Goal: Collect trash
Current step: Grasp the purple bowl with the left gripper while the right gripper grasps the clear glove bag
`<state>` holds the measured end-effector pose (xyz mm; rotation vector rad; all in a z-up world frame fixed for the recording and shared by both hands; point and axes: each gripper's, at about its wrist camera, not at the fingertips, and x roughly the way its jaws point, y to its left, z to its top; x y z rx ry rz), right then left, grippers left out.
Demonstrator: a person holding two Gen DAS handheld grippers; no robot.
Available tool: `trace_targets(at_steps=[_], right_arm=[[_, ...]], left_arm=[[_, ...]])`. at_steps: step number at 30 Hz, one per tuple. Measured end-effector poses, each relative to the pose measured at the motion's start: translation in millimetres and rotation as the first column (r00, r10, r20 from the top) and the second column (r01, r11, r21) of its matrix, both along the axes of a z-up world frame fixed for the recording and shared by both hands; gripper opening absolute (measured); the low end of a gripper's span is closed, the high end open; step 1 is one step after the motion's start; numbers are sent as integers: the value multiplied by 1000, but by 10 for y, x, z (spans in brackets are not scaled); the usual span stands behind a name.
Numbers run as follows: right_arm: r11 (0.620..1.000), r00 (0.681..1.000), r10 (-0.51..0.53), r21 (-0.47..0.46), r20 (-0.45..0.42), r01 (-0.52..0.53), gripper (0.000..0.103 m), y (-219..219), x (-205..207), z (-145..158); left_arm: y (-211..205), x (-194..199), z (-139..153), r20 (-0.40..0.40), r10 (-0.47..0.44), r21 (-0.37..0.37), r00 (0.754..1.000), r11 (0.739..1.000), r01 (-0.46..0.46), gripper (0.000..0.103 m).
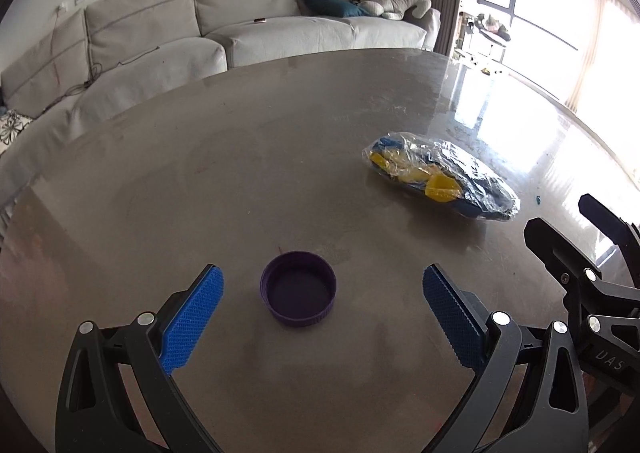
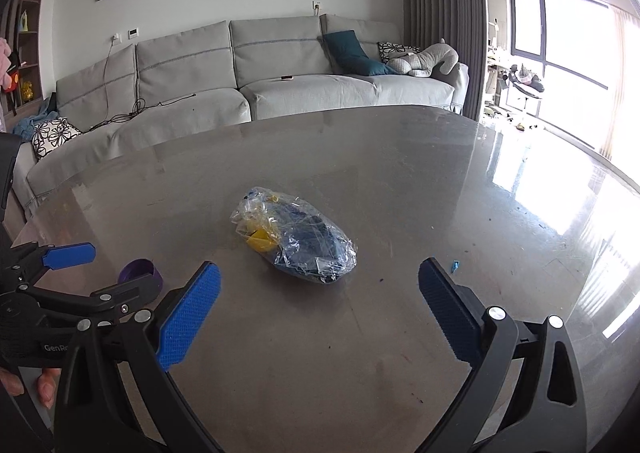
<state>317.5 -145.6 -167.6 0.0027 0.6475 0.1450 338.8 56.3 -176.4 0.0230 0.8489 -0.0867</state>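
Note:
A purple bottle cap (image 1: pixel 298 288) lies open side up on the grey table (image 1: pixel 240 157). My left gripper (image 1: pixel 322 285) is open, and the cap sits between its blue fingertips without touching them. A crumpled clear plastic bag (image 1: pixel 440 175) holding blue and yellow pieces lies further right. In the right wrist view the same bag (image 2: pixel 294 239) lies just ahead of my open right gripper (image 2: pixel 319 279), a little left of centre. The left gripper (image 2: pixel 108 273) shows at that view's left edge, partly hiding the cap (image 2: pixel 138 271). A hand (image 2: pixel 24 381) holds its handle.
A tiny blue scrap (image 2: pixel 455 266) lies on the table near the right finger. A grey sofa (image 2: pixel 240 85) with cushions stands beyond the table's far edge. Bright windows (image 2: pixel 568 65) and glossy floor lie to the right.

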Motion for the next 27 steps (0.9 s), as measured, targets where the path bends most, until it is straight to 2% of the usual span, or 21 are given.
trace_targets(at_steps=[5, 11, 14, 16, 17, 19, 20, 27], right_arm=[[1000, 1000, 12, 5, -18, -12, 99, 74, 180, -62], [999, 1000, 24, -31, -17, -25, 99, 138, 286, -78], [999, 999, 26, -31, -24, -26, 99, 134, 309, -86], [999, 999, 23, -28, -22, -24, 99, 127, 316, -81], [999, 999, 22, -27, -23, -23, 99, 123, 320, -81], [999, 999, 22, -25, -25, -22, 99, 104, 321, -74], [999, 999, 22, -25, -26, -23, 99, 104, 322, -73], [999, 999, 30, -41, -28, -31, 99, 144, 357, -49]], left_arm=[[67, 233, -119, -36, 19, 5, 999, 1000, -19, 98], [54, 367, -323, -102, 8, -13, 995, 1000, -9, 98], [-17, 375, -384, -102, -11, 41, 995, 999, 15, 97], [-9, 371, -364, -91, -17, 37, 996, 999, 20, 89], [-2, 371, -350, -86, -18, 37, 996, 999, 21, 82], [4, 377, -314, -79, -19, 34, 997, 999, 22, 63], [14, 381, -300, -74, -16, 33, 997, 999, 19, 42], [16, 369, -258, -51, -22, 64, 998, 998, 25, 41]])
